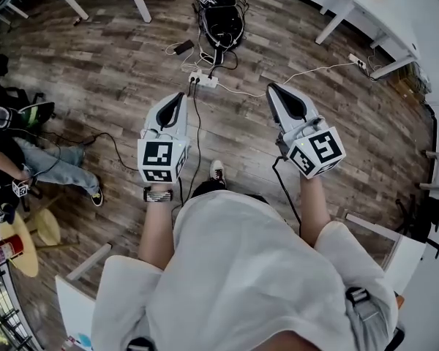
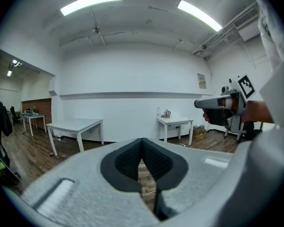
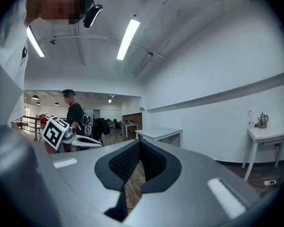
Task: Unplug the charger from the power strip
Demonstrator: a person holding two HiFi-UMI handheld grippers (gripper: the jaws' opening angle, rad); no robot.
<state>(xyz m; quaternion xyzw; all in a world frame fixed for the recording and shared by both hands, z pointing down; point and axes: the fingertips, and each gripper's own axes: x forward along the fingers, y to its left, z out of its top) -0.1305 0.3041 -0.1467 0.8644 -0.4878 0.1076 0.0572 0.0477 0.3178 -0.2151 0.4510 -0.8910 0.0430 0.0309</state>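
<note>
Left tongs [image 1: 181, 96] shut together, nothing between. Right tongs [image 1: 271, 88] likewise shut, empty, alongside left. Power strip [image 1: 203, 80] on wooden floor [image 1: 132, 57] ahead, well apart from both tips. Black charger plug [image 1: 194, 81] seated in strip. Black bag [image 1: 221, 13] beyond.

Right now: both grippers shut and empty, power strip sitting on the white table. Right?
Not quite. The power strip lies on the wooden floor, not on a table; the head view shows it. The left gripper and right gripper are shut and empty, as said.
</note>
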